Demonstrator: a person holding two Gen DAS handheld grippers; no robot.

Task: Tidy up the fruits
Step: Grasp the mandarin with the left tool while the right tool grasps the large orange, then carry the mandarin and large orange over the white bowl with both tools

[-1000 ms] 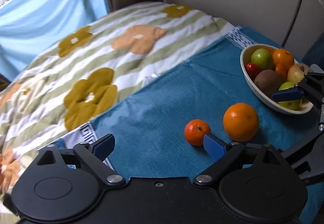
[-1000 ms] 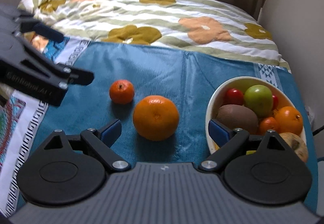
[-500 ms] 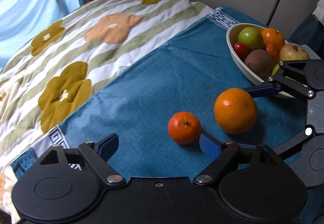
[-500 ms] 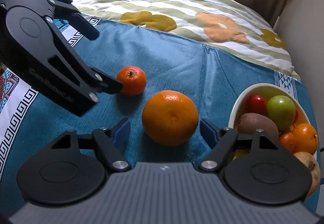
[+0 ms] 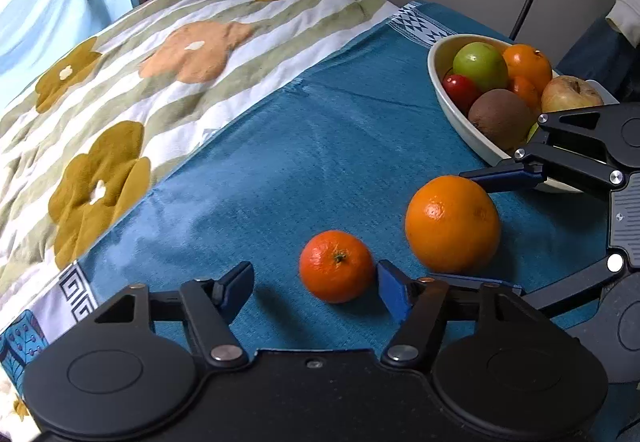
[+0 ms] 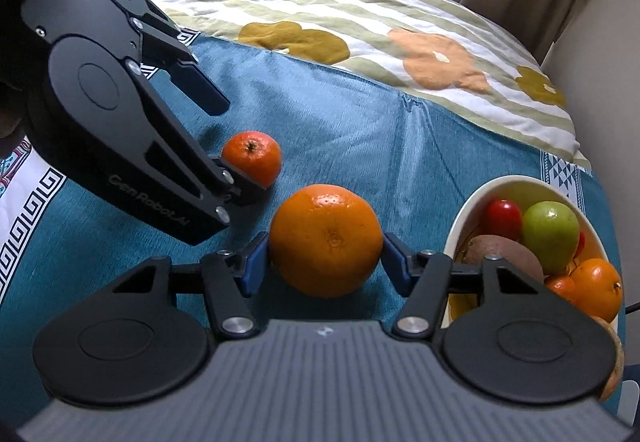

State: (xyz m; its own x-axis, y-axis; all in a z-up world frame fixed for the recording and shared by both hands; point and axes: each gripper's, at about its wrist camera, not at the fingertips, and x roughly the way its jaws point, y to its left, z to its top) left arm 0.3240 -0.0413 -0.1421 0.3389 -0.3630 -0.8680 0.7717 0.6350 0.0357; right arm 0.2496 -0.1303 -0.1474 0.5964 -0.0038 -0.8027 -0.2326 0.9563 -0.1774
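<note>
Only the right wrist view is showing the large orange [image 6: 326, 240] sitting squarely between the right gripper's [image 6: 323, 262] blue pads, the left pad touching its skin and the right pad just off it; the jaws have just been closing around it and are not yet pressing from both sides. From the left wrist view the same orange [image 5: 453, 223] is lying to the right, with only one right finger reaching past its top. That view is showing the left gripper [image 5: 316, 284] with the small tangerine [image 5: 337, 266] between its fingers: the right pad is just beside the fruit, the left pad well apart, and these jaws have just been closing too, without gripping.

Both fruits are resting on the blue cloth [image 5: 280, 162], which is lying over a flowered quilt [image 5: 132, 74]. Near the right edge, a white bowl [image 6: 516, 184] is holding a green apple [image 6: 551, 234], a kiwi [image 5: 500, 118], a small red fruit [image 6: 503, 218] and more oranges. In the right wrist view the left gripper's black body is covering part of the tangerine [image 6: 252, 156].

Both grippers are pointing steeply down at the cloth, side by side.
</note>
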